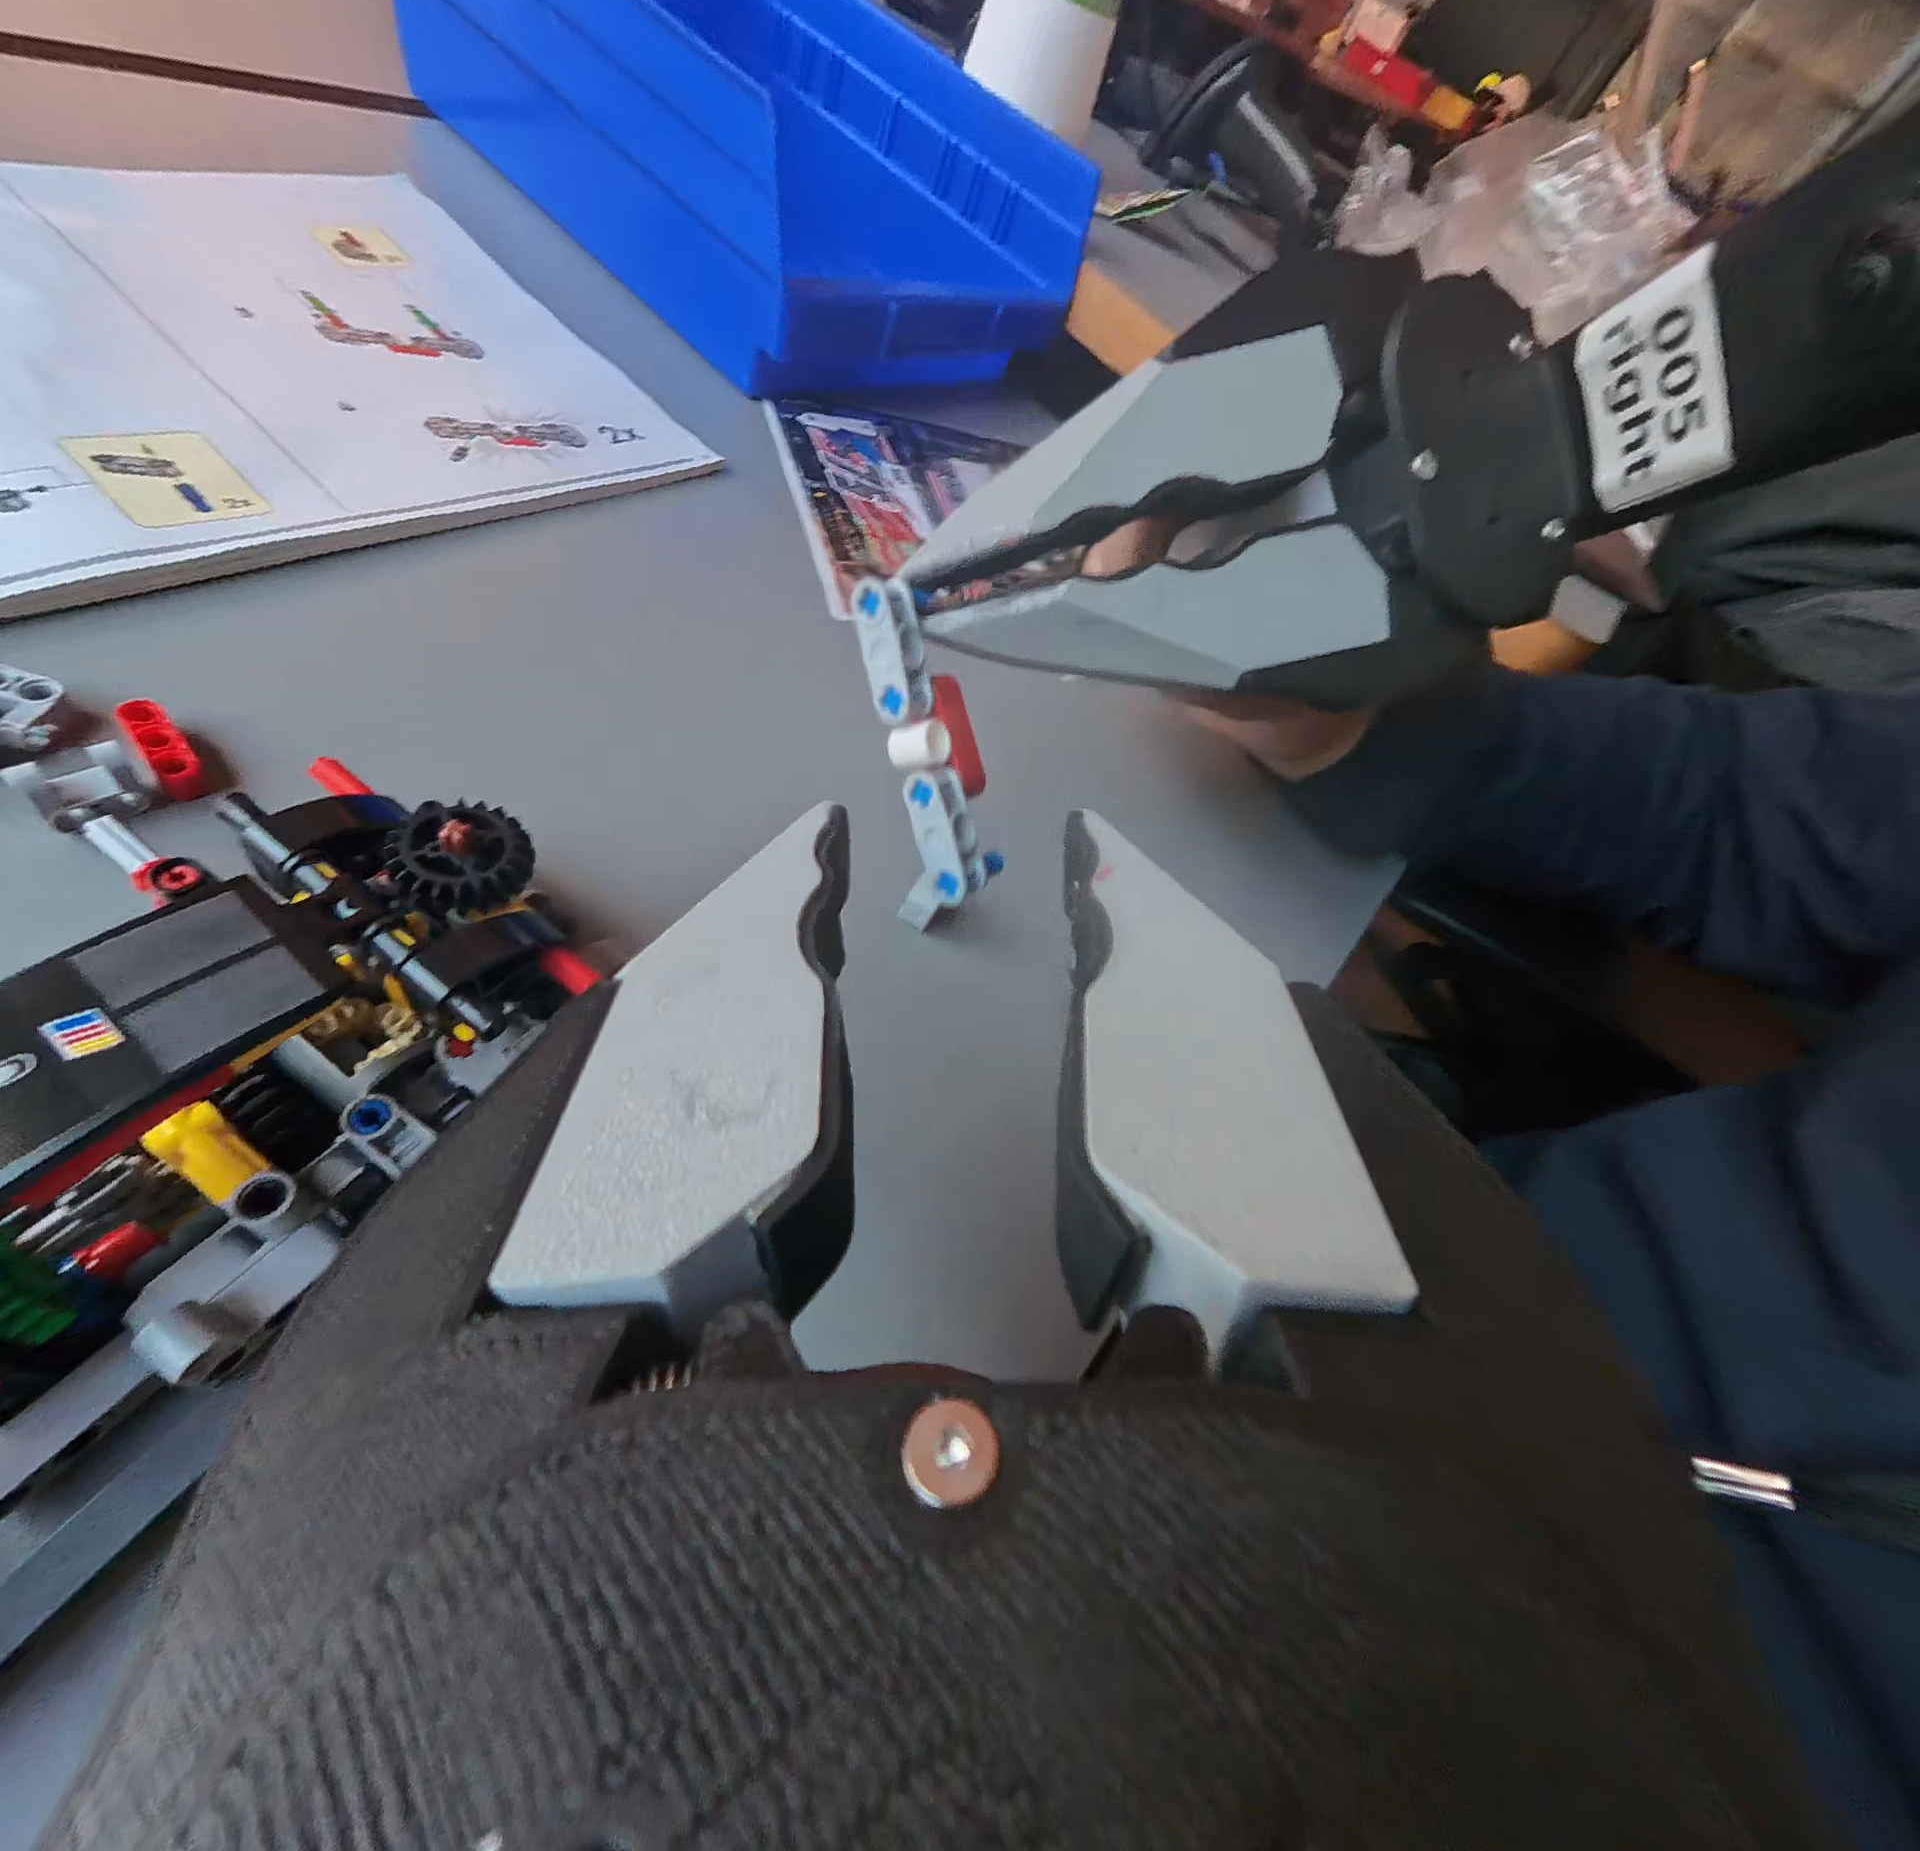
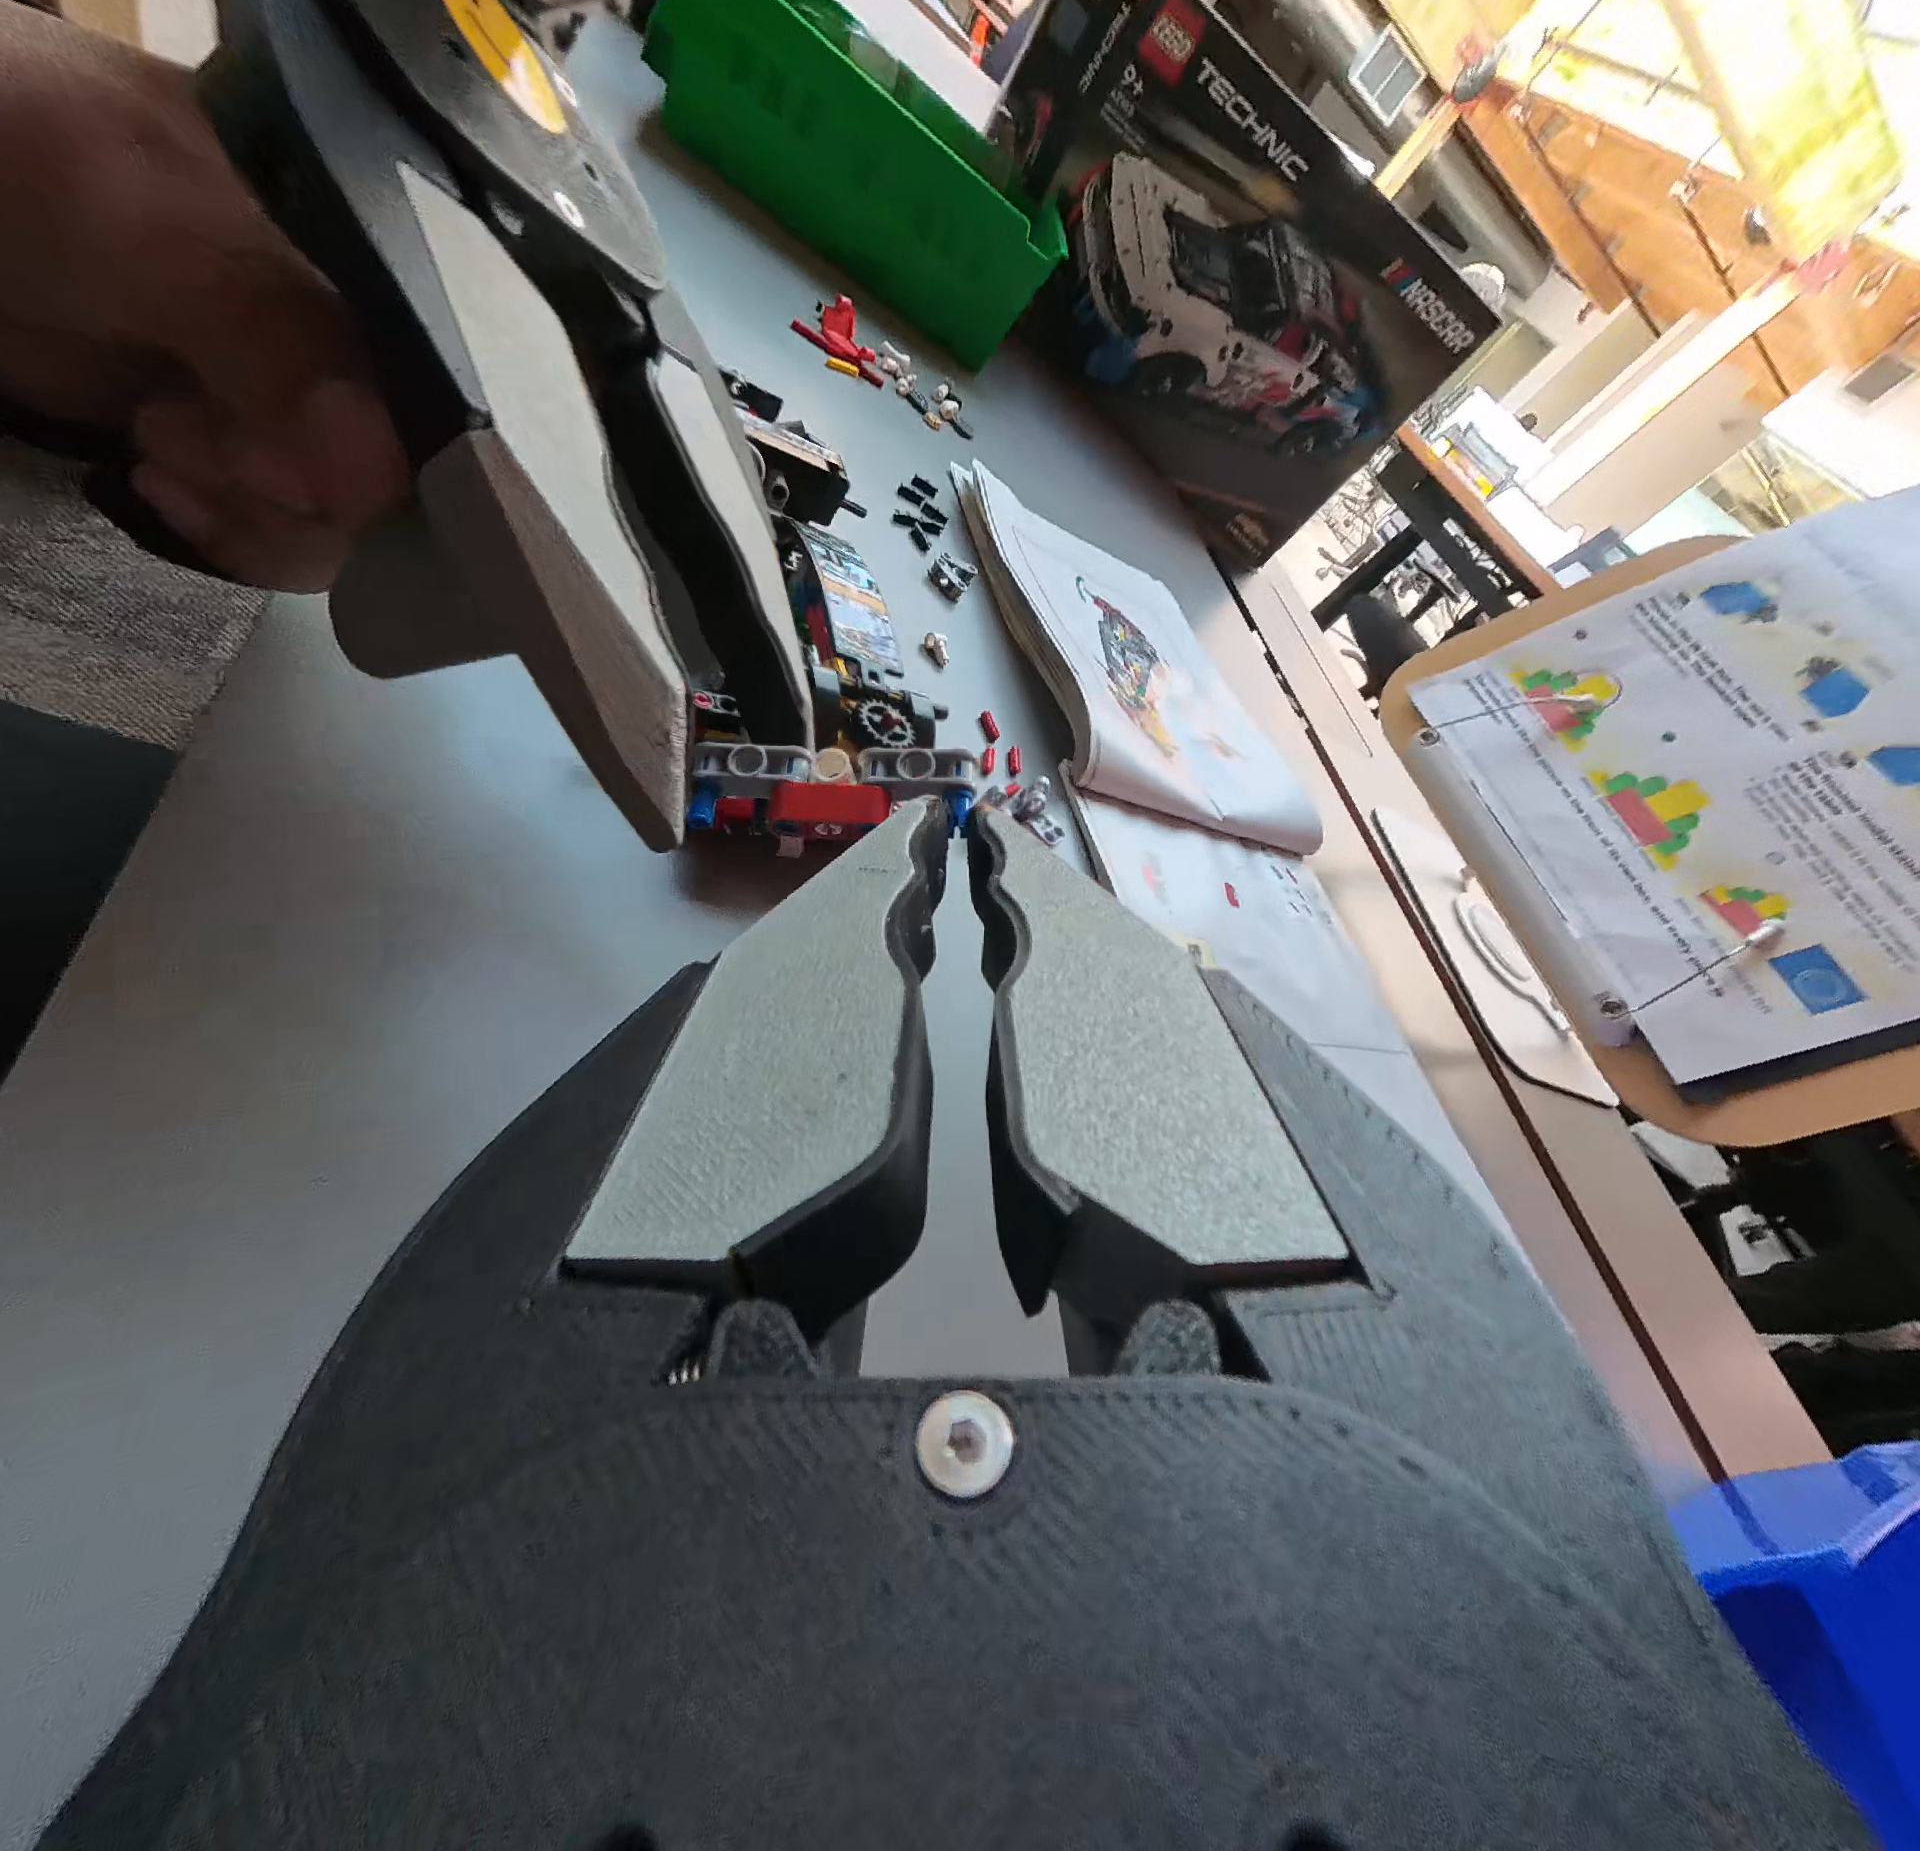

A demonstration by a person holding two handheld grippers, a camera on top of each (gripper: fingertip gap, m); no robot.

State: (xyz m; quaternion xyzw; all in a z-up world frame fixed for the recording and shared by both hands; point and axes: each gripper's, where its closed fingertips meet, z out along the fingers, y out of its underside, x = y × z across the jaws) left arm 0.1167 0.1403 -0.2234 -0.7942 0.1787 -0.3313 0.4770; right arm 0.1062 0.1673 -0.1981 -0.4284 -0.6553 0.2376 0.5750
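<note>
The right claw [image 1: 906,596] is closed on the top end of a small brick assembly [image 1: 914,752], its two tips pinching a blue pin [image 2: 958,812] at that end. The assembly is a short chain of grey beams with blue pins, a white bush and a red beam behind; it hangs nearly upright, its lower end touching or just above the grey surface [image 1: 644,658], which of the two cannot be told.

The left claw [image 1: 951,866] stands open, its fingers [image 1: 727,1022] wide apart on either side of the assembly's lower end and pressing on nothing. In the right wrist view, one left finger sits just beside the far end of the assembly.

Left of the left claw, a half-built car [image 1: 239,1022] with a black gear [image 1: 457,856] lies on the surface, and a red beam [image 1: 161,747] lies near it. An open manual [image 1: 312,367] lies farther off, with a blue bin [image 1: 748,160] beyond it. In the right wrist view, a green bin [image 2: 852,170] and a set box [image 2: 1247,274] stand at the far end of the surface, with small loose parts [image 2: 914,388] scattered between them and the car. A printed sheet on a stand [image 2: 1683,783] is on the right
</note>
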